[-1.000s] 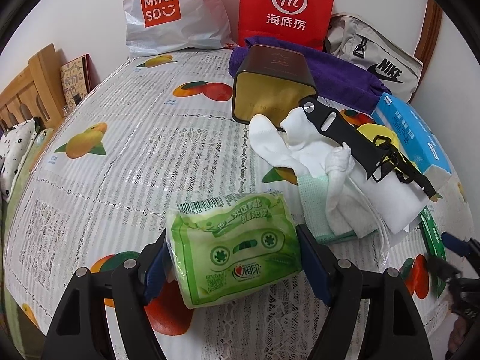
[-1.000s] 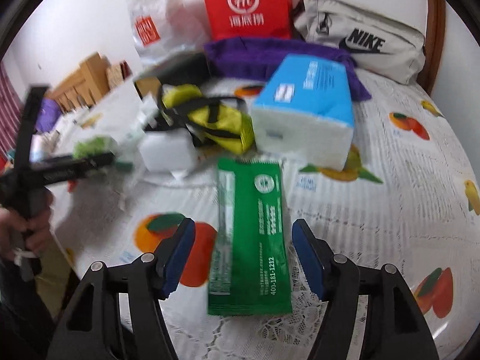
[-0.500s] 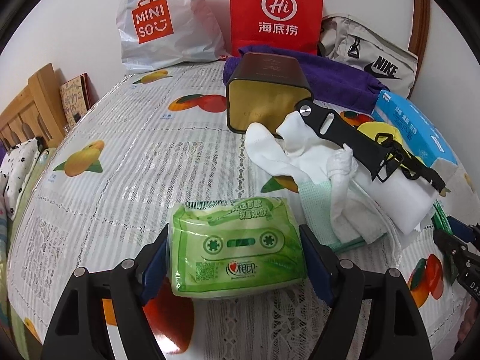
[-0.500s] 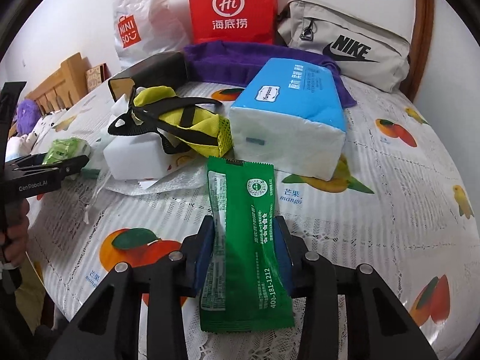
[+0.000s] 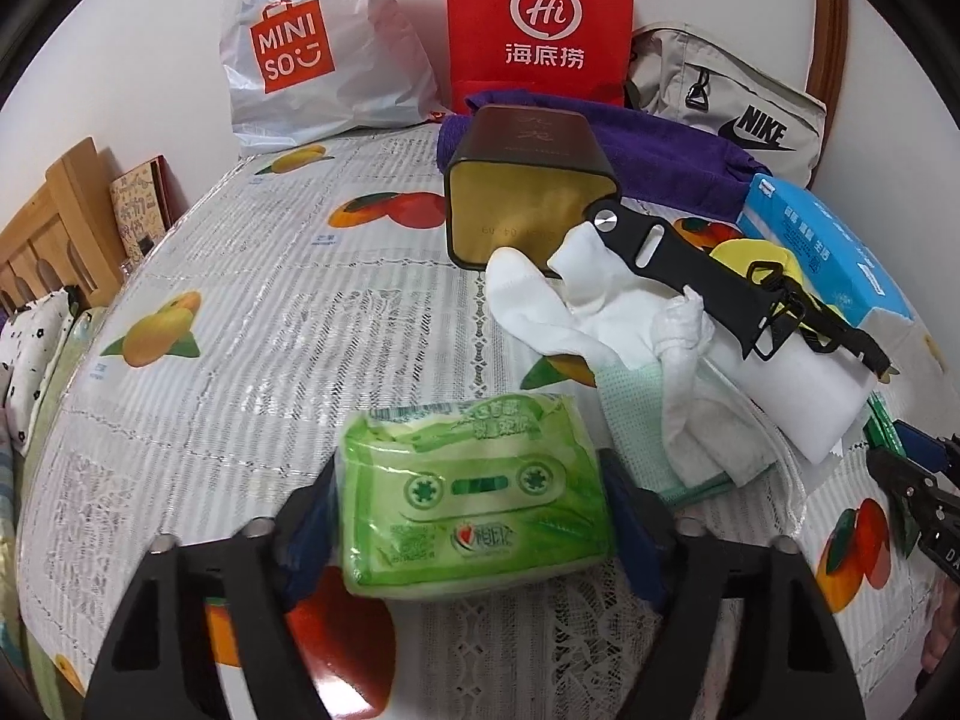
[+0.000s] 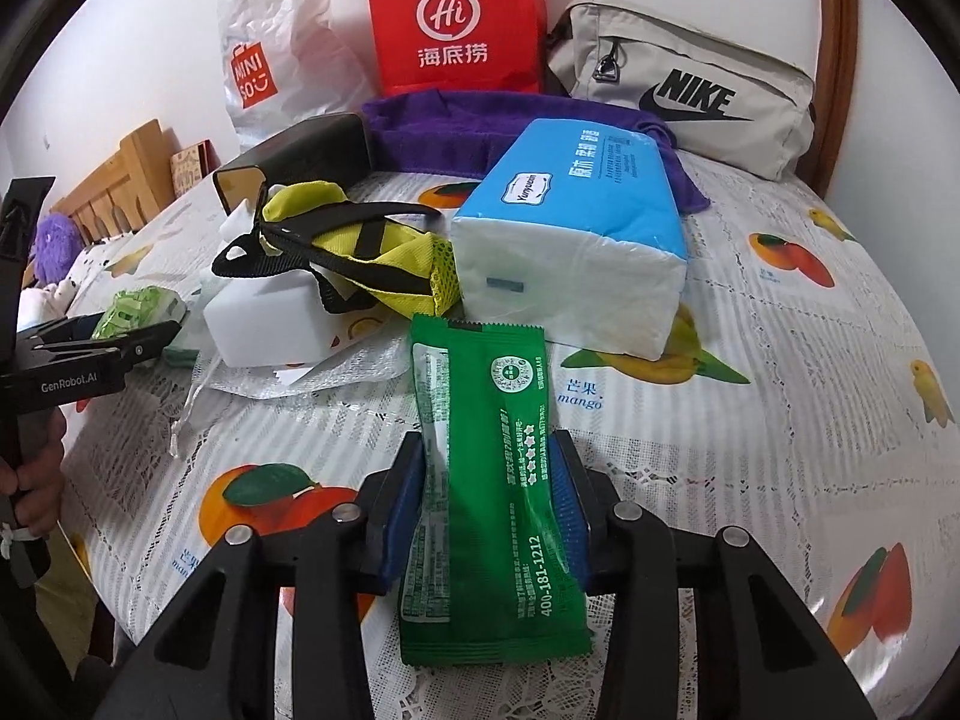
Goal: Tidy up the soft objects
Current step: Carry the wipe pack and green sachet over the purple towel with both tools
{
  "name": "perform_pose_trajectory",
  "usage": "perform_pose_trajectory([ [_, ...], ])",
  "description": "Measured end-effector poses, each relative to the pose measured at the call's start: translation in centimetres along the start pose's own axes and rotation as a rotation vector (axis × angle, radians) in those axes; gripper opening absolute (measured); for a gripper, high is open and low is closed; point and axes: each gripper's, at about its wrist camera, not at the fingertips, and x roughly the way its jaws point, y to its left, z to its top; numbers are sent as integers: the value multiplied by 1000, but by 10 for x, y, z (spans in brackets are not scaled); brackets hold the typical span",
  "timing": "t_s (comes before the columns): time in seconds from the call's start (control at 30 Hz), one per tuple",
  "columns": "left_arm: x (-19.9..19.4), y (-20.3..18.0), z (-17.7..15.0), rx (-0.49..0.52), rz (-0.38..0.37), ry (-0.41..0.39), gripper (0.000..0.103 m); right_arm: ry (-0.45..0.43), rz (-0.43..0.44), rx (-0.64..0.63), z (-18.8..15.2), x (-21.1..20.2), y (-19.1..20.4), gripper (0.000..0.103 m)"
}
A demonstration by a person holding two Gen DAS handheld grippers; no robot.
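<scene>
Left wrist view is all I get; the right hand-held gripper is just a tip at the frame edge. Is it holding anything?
Observer: Yes. The right hand-held gripper has just been closing, and its pads now press both sides of a dark green packet.
Operator: Which way does the packet lie?
Observer: Lengthwise between the fingers, with its far end towards the blue tissue pack.
Operator: And what is the yellow thing under the black strap?
Observer: A yellow mesh bag with black straps. It rests on the white block, beside the blue pack.
</scene>
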Motion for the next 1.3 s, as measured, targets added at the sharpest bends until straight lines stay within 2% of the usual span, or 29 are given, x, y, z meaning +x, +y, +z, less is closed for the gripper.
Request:
perform_pose_trajectory([
  [0.17,-5,10,2,-21,-33,26,73,36,21,38,2,-4,-8,37],
  [0.3,-12,18,8,-80,-98,28,73,53,10,57,3,-10,-15,36],
  [0.6,-27,15,42,-70,-63,-10,74,-12,35,16,18,-44,-12,36],
  [0.73,-31,12,59,-66,-34,-14,74,-61,66,20,33,-63,-15,36],
  [0.87,-37,9,79,-57,-31,-38,74,-103,55,3,53,-71,-17,36],
  [1.3,-32,6,145,-45,-14,-64,74,-167,17,13,134,-55,-37,36],
])
